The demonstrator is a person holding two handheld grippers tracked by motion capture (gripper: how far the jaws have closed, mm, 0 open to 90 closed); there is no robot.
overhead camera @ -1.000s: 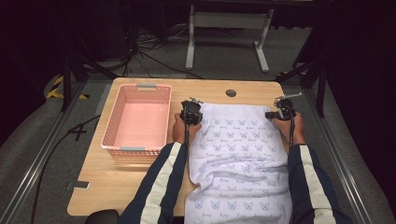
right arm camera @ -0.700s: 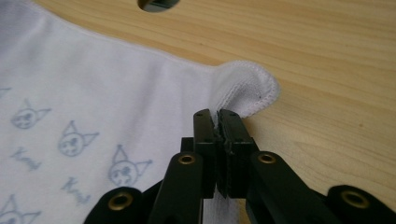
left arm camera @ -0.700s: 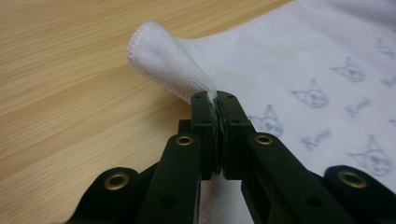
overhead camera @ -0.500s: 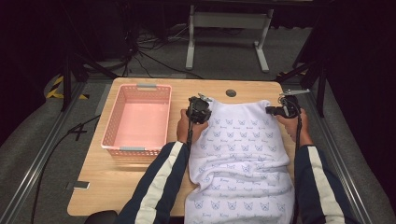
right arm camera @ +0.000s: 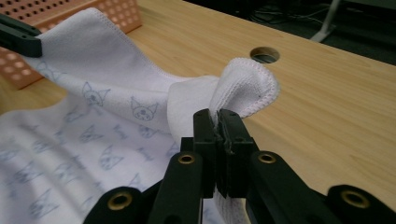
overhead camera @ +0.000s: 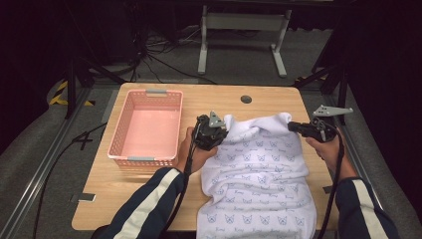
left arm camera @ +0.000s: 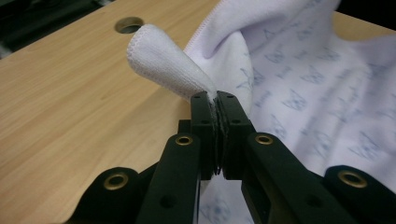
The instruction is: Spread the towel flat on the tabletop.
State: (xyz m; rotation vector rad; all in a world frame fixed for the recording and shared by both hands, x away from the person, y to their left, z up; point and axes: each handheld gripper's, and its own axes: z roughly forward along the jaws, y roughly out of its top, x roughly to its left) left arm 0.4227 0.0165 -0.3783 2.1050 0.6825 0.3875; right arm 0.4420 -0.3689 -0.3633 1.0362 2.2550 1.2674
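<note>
- The towel's far corners have been lifted off the table since a second ago.
- Each corner is pinched by the left gripper and right gripper; folding seems begun.

A pink perforated basket sits on the left half of the wooden tabletop. A round cable hole lies near the tabletop's far edge. Beyond it, on the grey floor, stand a metal stand and loose black cables
</note>
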